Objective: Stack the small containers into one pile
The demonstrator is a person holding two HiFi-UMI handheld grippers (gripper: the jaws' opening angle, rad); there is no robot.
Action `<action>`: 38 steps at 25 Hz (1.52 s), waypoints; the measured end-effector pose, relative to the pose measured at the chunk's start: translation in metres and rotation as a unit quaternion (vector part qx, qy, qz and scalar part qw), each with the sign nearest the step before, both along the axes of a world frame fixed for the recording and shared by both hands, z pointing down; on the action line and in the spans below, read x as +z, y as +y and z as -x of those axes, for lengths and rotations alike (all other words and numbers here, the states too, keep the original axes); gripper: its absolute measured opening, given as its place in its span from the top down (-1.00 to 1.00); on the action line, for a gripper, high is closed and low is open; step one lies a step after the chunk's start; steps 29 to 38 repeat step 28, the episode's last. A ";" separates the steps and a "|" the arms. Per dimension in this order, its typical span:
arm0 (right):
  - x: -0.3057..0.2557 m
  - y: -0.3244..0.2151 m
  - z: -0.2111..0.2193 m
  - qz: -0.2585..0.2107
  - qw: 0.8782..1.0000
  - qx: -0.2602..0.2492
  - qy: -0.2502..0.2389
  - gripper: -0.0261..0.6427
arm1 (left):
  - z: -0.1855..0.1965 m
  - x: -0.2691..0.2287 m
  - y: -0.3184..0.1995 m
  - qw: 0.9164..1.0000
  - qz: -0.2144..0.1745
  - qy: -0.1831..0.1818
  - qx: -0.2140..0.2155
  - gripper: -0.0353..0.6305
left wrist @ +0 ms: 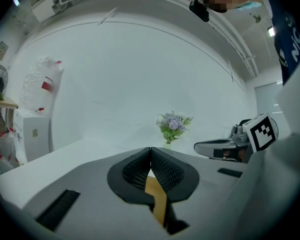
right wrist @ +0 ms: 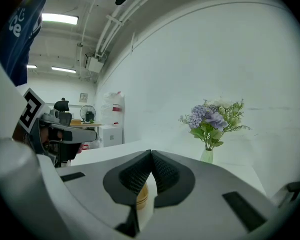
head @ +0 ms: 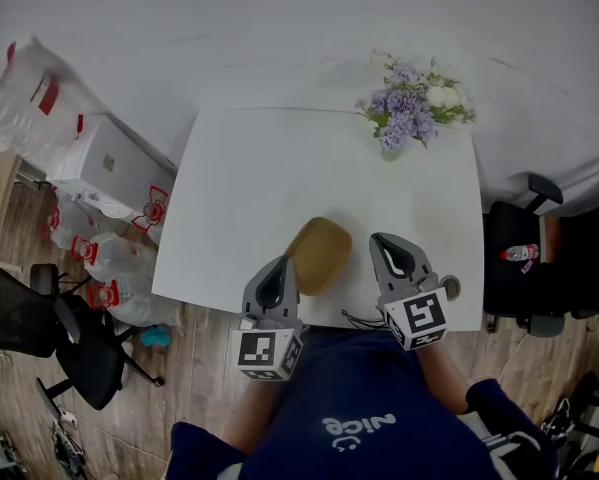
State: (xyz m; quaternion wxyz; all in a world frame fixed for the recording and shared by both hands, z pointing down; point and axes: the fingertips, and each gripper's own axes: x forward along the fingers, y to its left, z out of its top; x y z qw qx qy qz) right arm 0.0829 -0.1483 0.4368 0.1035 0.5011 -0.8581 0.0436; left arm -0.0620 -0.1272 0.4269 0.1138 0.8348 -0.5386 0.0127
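L gripper is clamping, jaws together, on the near-left rim of the tan container pile, prob. to steady it. R gripper is hovering just beside the pile's right side, jaws shut & empty. Pile is sitting near the table's front edge btw both tools; stacking looks done. Flower vase is standing far back, out of the way.

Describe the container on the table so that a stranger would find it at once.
Start from the white table and go to its near edge, opposite the vase of purple flowers. The tan container is there, the only brown, rounded thing on the white top.
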 end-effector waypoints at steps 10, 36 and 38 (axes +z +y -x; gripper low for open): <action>0.007 -0.008 0.004 0.007 1.000 -0.005 0.017 0.78 | 0.004 0.007 -0.006 1.000 0.009 -0.001 -0.004 0.84; 0.012 -0.012 0.010 0.016 0.999 -0.019 0.025 0.78 | 0.003 0.011 -0.016 1.000 0.014 -0.015 0.000 0.84; 0.012 -0.012 0.010 0.016 0.999 -0.019 0.025 0.78 | 0.003 0.011 -0.016 1.000 0.014 -0.015 0.000 0.84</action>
